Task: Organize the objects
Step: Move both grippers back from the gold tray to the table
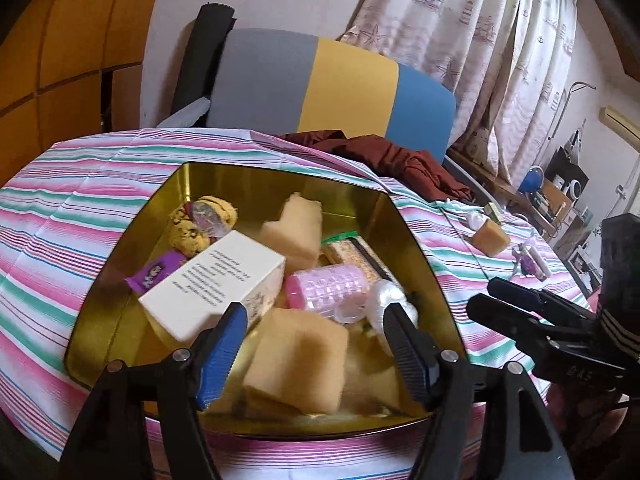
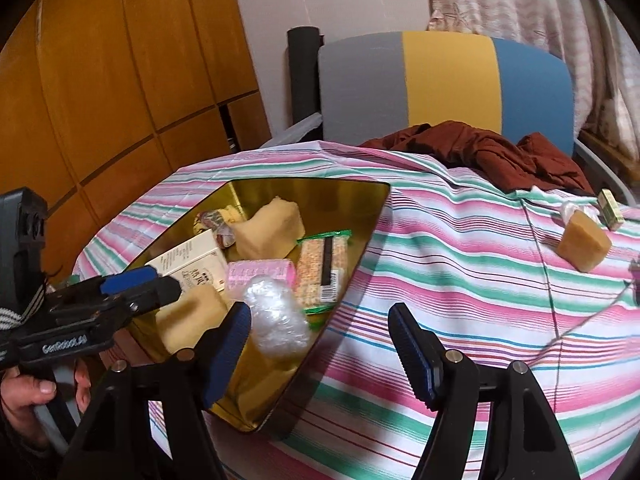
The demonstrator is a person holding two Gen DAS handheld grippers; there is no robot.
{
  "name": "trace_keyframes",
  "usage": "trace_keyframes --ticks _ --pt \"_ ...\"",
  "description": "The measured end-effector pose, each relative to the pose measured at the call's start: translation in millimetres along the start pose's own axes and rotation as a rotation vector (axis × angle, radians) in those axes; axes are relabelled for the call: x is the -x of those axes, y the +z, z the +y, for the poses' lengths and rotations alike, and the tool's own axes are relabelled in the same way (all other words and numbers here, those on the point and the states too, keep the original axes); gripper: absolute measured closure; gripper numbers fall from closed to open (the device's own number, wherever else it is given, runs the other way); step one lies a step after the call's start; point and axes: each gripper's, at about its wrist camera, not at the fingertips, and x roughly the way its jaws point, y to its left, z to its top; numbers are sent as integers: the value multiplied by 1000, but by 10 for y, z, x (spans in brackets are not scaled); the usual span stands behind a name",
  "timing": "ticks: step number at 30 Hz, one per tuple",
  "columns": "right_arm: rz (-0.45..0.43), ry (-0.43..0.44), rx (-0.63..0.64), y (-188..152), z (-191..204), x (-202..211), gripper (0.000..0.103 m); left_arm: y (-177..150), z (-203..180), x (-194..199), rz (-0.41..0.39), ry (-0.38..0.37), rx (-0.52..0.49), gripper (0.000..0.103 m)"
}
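Observation:
A gold tin [image 1: 132, 232] [image 2: 360, 208] on the striped tablecloth holds a white box [image 1: 212, 280], a pink hair roller [image 1: 326, 286], yellow sponges [image 1: 300, 360], cookies [image 1: 200, 220], a snack bar [image 2: 322, 268] and a clear plastic wad [image 2: 278, 316]. My left gripper [image 1: 316, 320] is open and empty above the tin's near side. My right gripper [image 2: 320, 320] is open and empty over the tin's right edge and the cloth. It also shows in the left wrist view [image 1: 520, 304]. A loose sponge [image 2: 584, 242] lies on the cloth at the right.
A dark red cloth [image 2: 500, 152] lies at the table's far edge before a grey, yellow and blue chair [image 2: 448, 84]. A small green box [image 2: 610, 204] and a purple item [image 1: 528, 260] lie near the loose sponge. A wooden wardrobe [image 2: 120, 80] stands at left.

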Motion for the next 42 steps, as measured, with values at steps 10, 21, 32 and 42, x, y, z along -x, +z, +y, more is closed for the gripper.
trace_keyframes --ticks 10,21,32,42 --pt "-8 -44 -120 -10 -383 72 25 62 -393 -70 37 -70 -77 31" --pt "-8 -100 -185 -123 -808 174 25 102 -902 -225 82 -149 -171 31" --pt "-2 -242 -269 -320 -1579 382 25 100 -1515 -513 153 -235 -277 31" --pt "-25 -409 -446 -436 -2579 625 25 9 -1885 -926 275 -284 -308 31"
